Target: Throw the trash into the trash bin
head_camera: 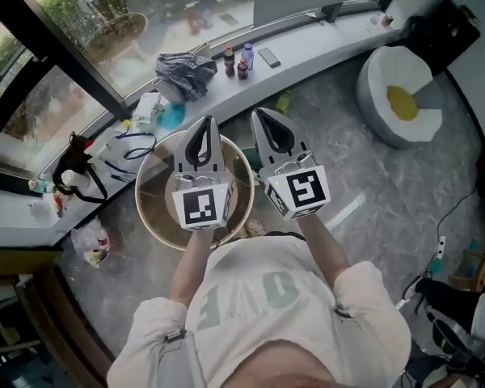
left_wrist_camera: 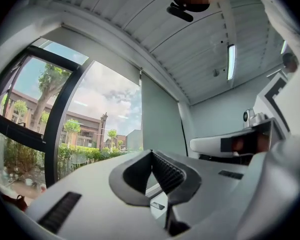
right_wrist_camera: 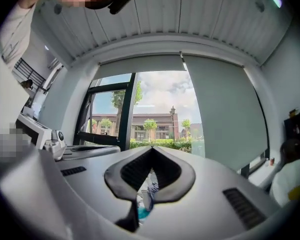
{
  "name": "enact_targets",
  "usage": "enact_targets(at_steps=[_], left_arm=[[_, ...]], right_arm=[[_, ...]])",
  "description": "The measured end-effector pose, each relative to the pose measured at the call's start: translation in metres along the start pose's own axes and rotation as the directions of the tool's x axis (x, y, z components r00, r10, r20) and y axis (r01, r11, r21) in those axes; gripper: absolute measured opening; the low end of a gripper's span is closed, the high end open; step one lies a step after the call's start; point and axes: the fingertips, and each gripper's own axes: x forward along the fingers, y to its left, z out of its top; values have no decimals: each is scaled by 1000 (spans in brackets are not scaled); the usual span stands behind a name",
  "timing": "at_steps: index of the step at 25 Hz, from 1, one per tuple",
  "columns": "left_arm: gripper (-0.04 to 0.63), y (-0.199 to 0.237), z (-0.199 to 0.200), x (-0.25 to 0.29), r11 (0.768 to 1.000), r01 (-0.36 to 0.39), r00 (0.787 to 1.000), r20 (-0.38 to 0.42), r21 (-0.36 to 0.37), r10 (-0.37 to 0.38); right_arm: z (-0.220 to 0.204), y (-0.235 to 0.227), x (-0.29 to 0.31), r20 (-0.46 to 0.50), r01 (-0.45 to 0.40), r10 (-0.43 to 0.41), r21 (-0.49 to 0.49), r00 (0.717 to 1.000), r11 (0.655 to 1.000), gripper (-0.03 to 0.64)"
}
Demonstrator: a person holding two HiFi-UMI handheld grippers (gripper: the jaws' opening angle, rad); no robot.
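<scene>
Looks steeply down from the head, close over the left gripper (head_camera: pixel 207 121) and right gripper (head_camera: pixel 259 113), window (head_camera: pixel 105 6) ahead. Rides right behind each gripper's fingers (left_wrist_camera: pixel 165 171), tilted upward at ceiling (left_wrist_camera: pixel 190 49) and that same window, shared by all three.

Left gripper (left_wrist_camera: pixel 151 153): jaws closed, ribbed pads meeting at the tips, nothing held. Through the slot below the tips, a pale ledge with a small dark flat item, possibly a phone. Black-framed window (left_wrist_camera: pixel 65 109) to the left, with trees and a building outside. Roller blind (left_wrist_camera: pixel 162 116) centre. Right gripper (left_wrist_camera: pixel 230 143) at right. Ceiling light (left_wrist_camera: pixel 231 61) lit above.
</scene>
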Motion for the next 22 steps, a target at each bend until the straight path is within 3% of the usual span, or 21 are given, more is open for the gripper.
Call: enact_targets(at_steps=[8,14,22], left_arm=[[11,5,17,-13,999,-6,1000,16,51,5],[11,15,19,-13,1000,-15,1000,28,20,14],[11,37,15,-26,995,-98,995,19,23,97]], right_arm=[[11,16,-1,30,-35,35,16,999,999,14],[7,32,8,14,-83,83,-2,996,997,14],[-5,45,20,-23,-155,156,19,987,988,14]])
